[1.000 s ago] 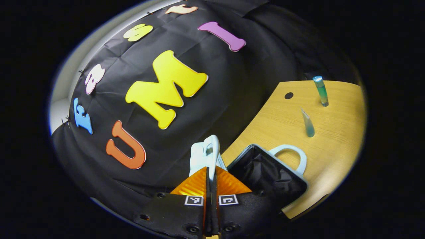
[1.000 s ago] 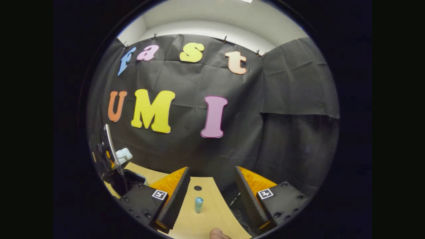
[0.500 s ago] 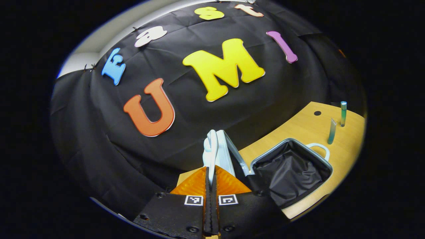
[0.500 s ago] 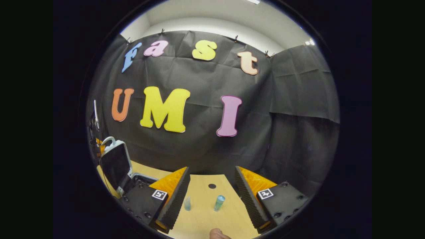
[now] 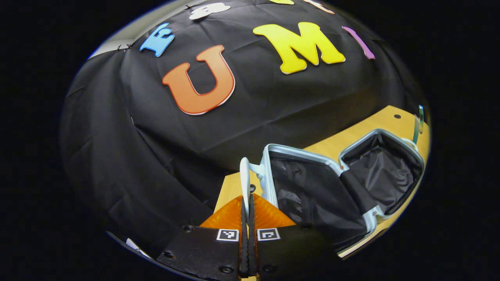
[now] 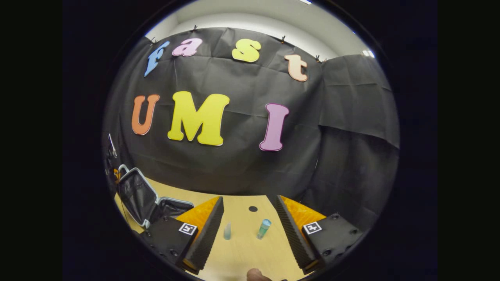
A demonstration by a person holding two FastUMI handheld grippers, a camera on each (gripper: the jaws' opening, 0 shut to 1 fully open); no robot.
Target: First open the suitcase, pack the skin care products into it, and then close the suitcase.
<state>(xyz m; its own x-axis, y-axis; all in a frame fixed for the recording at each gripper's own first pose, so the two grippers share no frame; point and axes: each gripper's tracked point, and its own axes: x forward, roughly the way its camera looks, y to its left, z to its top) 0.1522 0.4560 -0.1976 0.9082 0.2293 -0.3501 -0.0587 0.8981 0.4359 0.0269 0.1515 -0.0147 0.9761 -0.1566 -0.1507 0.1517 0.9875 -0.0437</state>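
Note:
The small light-blue suitcase stands open on the wooden table, its black-lined lid tipped away from the base. My left gripper is shut on the pale handle at the lid's edge. In the right gripper view the lid leans out to the left over the base. My right gripper is open above the table. A small clear-green tube and a green bottle with a blue cap stand on the table, seen between the fingers. The bottle also shows beyond the suitcase.
The wooden table has a round dark hole behind the two products. Black cloth walls close the booth at the back and right. A fingertip shows at the bottom edge of the right gripper view.
The left gripper has swung the lid by its handle from nearly upright to leaning well open. The right gripper's view has shifted, bringing the tube into sight beside the bottle between its fingers.

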